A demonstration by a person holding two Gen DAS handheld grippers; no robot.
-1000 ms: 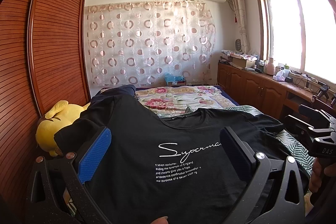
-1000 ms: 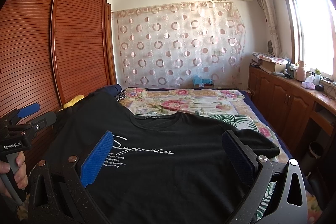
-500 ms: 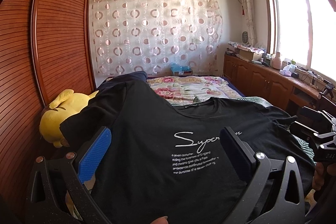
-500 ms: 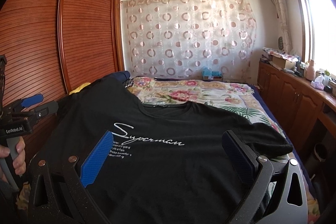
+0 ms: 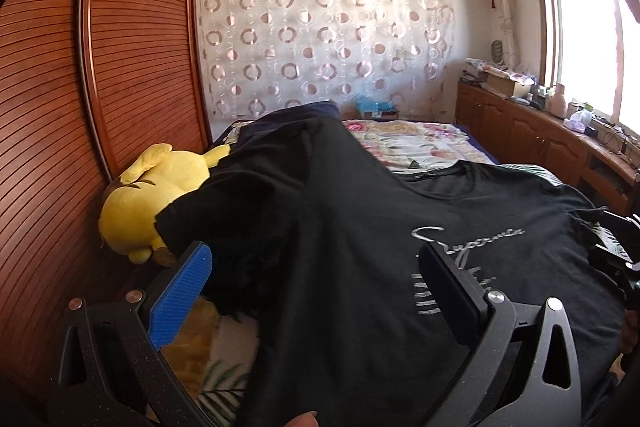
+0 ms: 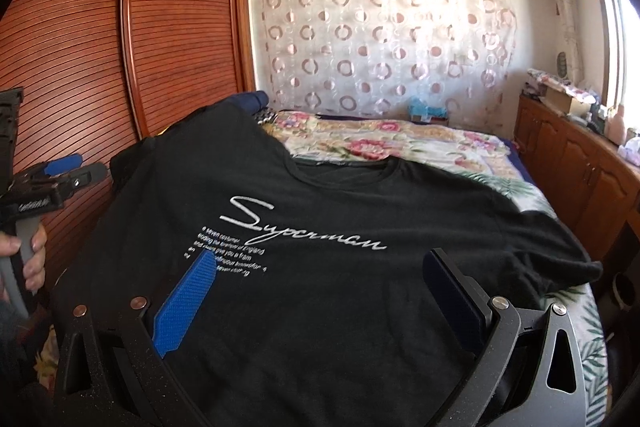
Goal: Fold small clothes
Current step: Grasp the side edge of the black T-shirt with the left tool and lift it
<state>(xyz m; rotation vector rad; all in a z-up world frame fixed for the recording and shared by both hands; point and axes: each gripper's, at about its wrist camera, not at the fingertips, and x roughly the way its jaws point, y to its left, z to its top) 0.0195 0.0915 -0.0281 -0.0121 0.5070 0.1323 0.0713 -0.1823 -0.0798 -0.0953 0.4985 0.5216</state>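
Observation:
A black T-shirt (image 5: 360,227) with a white "Superman" print (image 6: 296,227) lies face up, spread across the bed, collar towards the far wall. Its left sleeve (image 5: 224,203) drapes over a yellow plush toy. My left gripper (image 5: 316,291) hovers open over the shirt's lower left part, nothing pinched between its fingers. My right gripper (image 6: 320,295) is open too, low over the shirt just below the print. In the right wrist view the left gripper (image 6: 48,187) shows at the left edge, held by a hand (image 6: 32,255).
A yellow plush toy (image 5: 148,199) sits at the bed's left side against the slatted wooden wardrobe (image 5: 120,67). A floral bedspread (image 6: 380,143) covers the far half of the bed. Wooden cabinets (image 6: 580,163) with clutter line the right wall under the window.
Both grippers have swung left and come closer to the shirt. The print has slid right in the left wrist view and grown larger in the right one. Both stay open.

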